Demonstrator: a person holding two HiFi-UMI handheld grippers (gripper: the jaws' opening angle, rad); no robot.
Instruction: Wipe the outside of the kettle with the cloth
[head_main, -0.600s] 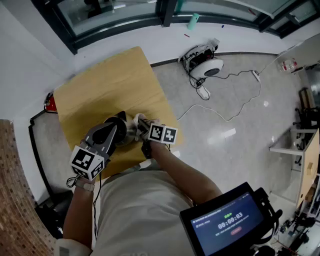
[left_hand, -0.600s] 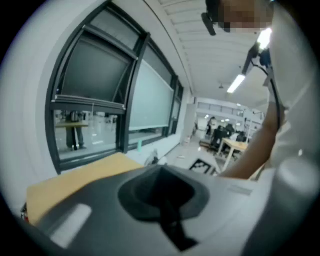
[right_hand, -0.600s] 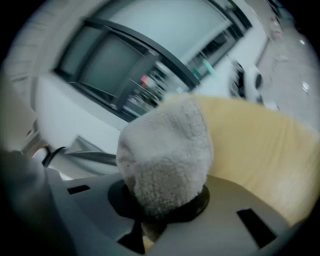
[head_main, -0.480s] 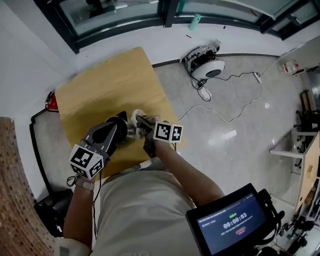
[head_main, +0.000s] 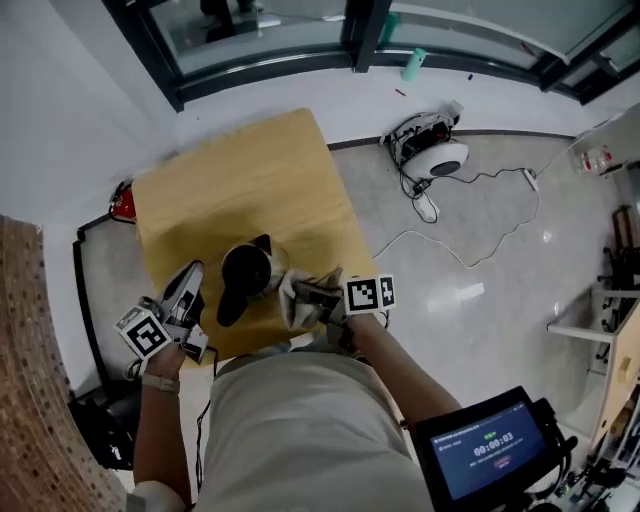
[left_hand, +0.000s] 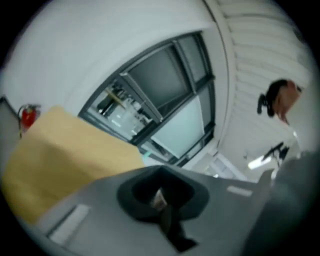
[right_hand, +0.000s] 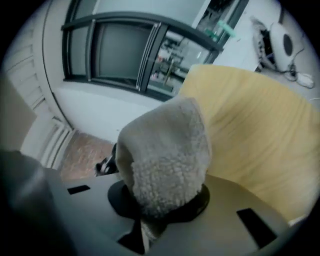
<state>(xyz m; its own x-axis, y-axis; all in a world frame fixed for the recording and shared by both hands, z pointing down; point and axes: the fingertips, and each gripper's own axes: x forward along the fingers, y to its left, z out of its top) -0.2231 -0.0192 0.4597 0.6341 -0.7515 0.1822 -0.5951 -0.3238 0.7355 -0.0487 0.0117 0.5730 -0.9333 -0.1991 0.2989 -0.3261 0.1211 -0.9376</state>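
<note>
two tongs flank the kettle (head_main: 250, 272), which stands upright on the wooden surface (head_main: 240, 180) close to its near edge, its dark handle toward the person. the right tongs (head_main: 308, 293) are clenched on the cloth (head_main: 293, 300), a pale fleecy wad that bulges out past the jaws and fills the middle of the right gripper view (right_hand: 165, 150). in the head view the cloth sits just beside the kettle's right side; whether it touches the metal cannot be told. the left tongs (head_main: 191, 273) are off the kettle, down by the near left corner of the surface, pointing away from the person. the left gripper view shows their jaws pressed together with nothing between them (left_hand: 162, 200). a red fire extinguisher (head_main: 122, 203) stands on the floor left of the surface.
</note>
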